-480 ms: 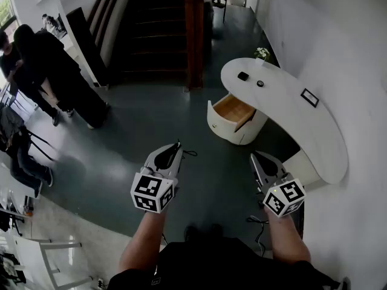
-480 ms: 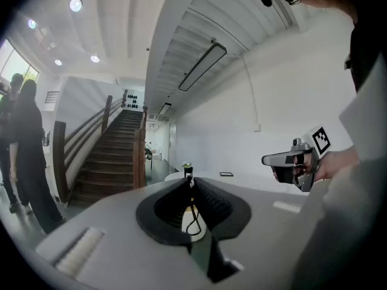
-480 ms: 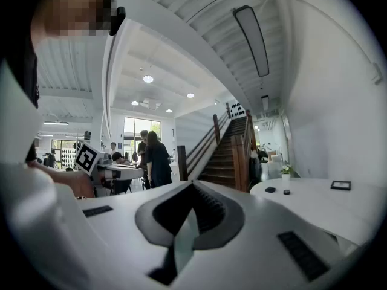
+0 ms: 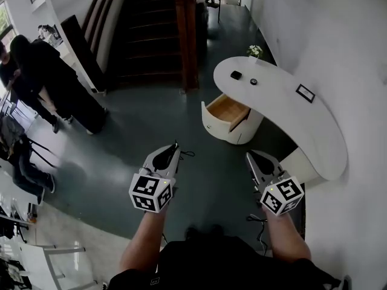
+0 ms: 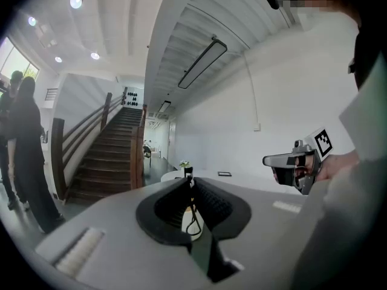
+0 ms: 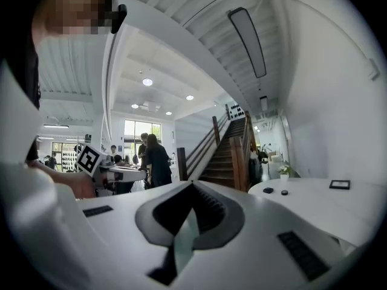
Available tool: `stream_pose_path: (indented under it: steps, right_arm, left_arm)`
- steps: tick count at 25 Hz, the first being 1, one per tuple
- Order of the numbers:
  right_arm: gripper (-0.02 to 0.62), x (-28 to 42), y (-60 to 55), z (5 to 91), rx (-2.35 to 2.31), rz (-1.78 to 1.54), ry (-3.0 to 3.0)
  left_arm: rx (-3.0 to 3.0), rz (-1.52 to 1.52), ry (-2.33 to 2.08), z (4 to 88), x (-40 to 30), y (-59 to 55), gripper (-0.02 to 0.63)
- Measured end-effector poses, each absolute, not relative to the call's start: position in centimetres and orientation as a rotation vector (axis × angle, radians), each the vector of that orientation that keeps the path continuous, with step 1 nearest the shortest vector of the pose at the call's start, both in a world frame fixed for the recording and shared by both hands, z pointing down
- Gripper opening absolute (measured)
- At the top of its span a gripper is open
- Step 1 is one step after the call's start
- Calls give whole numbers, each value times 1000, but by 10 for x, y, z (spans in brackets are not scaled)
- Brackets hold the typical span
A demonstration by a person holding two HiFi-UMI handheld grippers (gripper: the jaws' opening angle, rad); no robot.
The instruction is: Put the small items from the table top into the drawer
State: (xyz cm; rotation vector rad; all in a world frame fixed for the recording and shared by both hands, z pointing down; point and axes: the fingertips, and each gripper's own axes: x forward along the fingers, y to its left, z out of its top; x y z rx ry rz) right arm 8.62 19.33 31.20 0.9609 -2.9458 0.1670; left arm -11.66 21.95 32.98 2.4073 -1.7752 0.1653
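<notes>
The person wears a black top, and the pale grey left tongs and right tongs have black ribbed pads, a white cube of black square markers at the back, and a thin black cable.

Left gripper and right gripper short of the table — drawer open.

small items: too small to identify | drawer: inside partly hidden
</notes>
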Motion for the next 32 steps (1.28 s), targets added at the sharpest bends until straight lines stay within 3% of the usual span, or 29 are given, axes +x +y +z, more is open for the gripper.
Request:
stream_pose_path:
  steps: [16, 32]
  right_arm:
    - [12, 132, 188, 318, 946, 245, -2977]
    - [12, 101, 98, 345, 952, 269, -2891]
  left_arm:
    - [2430, 177, -1743, 333, -66, 203, 34]
    - [2419, 121, -1704, 365, -103, 104, 34]
